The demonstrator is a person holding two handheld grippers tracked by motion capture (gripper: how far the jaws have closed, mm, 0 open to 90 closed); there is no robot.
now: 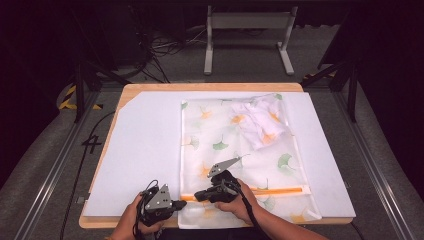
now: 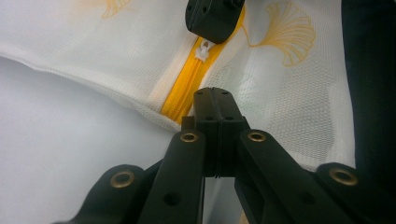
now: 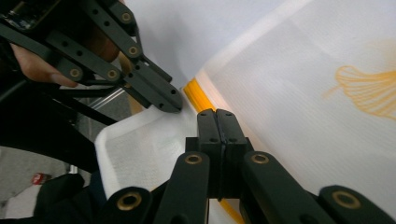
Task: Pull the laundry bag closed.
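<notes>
Hard to make out from the high view what each tool is actually pinching: the left gripper (image 1: 176,204) sits at the bottom left-of-centre of the frame, the right gripper (image 1: 200,194) just to the right of it, and the hands and grey plates cover most of the contact spot. The mesh laundry bag (image 1: 240,150) with the ginkgo leaf print lies flat in the middle of the white mat (image 1: 140,150), its near end hanging past the bottom edge of the wooden table (image 1: 125,92), so that part gets cut off. A crumpled white garment (image 1: 262,120) sits inside the bag toward the upper right — its shape is blurry through the mesh. The yellow zipper (image 1: 280,190) runs across the lower part of the bag, and its left end disappears under the right gripper. In the left gripper view the jaws are pressed together at the end of the zipper (image 2: 184,88), apparently on the bag edge, though whether fabric is really caught between them is hidden by the jaws themselves; the white zipper pull (image 2: 203,50) shows near the top centre, right under the tip of the other gripper (image 2: 212,18). The right gripper view has its own jaws closed tight too, low over the zipper (image 3: 198,95), but the pull is out of sight there, so no telling if it's gripped. Behind the table — a metal stand (image 1: 247,37) and cables (image 1: 170,47) on the floor.
</notes>
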